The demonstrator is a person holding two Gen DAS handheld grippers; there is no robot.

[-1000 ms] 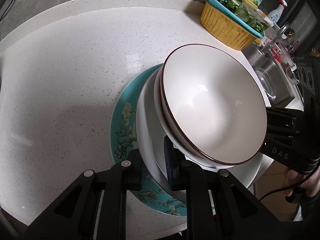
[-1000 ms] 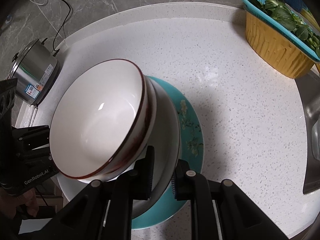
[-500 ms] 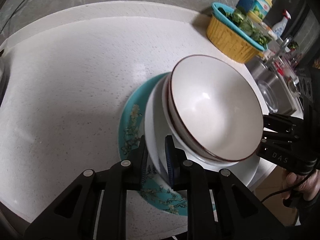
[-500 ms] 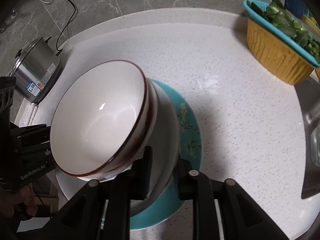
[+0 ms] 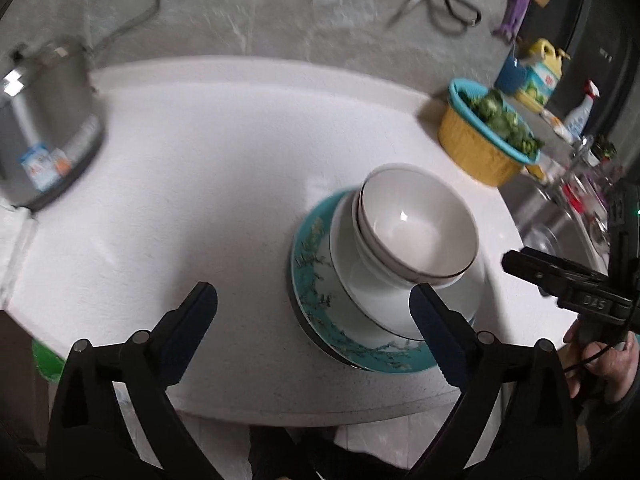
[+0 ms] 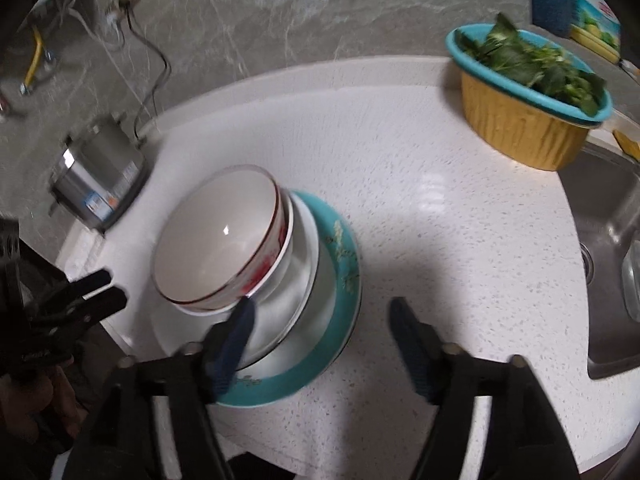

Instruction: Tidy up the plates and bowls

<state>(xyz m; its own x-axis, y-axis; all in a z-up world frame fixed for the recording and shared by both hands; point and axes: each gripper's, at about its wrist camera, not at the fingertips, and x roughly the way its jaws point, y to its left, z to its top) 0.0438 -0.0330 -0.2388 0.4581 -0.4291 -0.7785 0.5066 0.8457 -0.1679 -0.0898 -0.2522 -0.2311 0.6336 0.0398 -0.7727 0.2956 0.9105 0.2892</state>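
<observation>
A stack stands near the counter's front edge: a teal floral plate [image 5: 310,276] [image 6: 340,276] at the bottom, a white plate [image 5: 340,240] [image 6: 304,280] on it, and two nested white bowls with dark rims [image 5: 416,228] [image 6: 216,240] on top. My left gripper [image 5: 314,322] is open and empty, pulled back to the left of the stack. My right gripper [image 6: 322,334] is open and empty, just in front of the stack's right side. Each gripper also shows at the edge of the other's view, the right one [image 5: 560,280] and the left one [image 6: 80,300].
A steel rice cooker [image 5: 44,128] [image 6: 98,184] stands at the back left. A yellow and teal basket of greens [image 5: 484,140] [image 6: 528,100] stands at the back right, with bottles [image 5: 536,76] behind it. A steel sink [image 6: 612,264] lies to the right.
Both grippers have opened, let go of the plate rims and pulled back and up. The stack now rests on the counter.
</observation>
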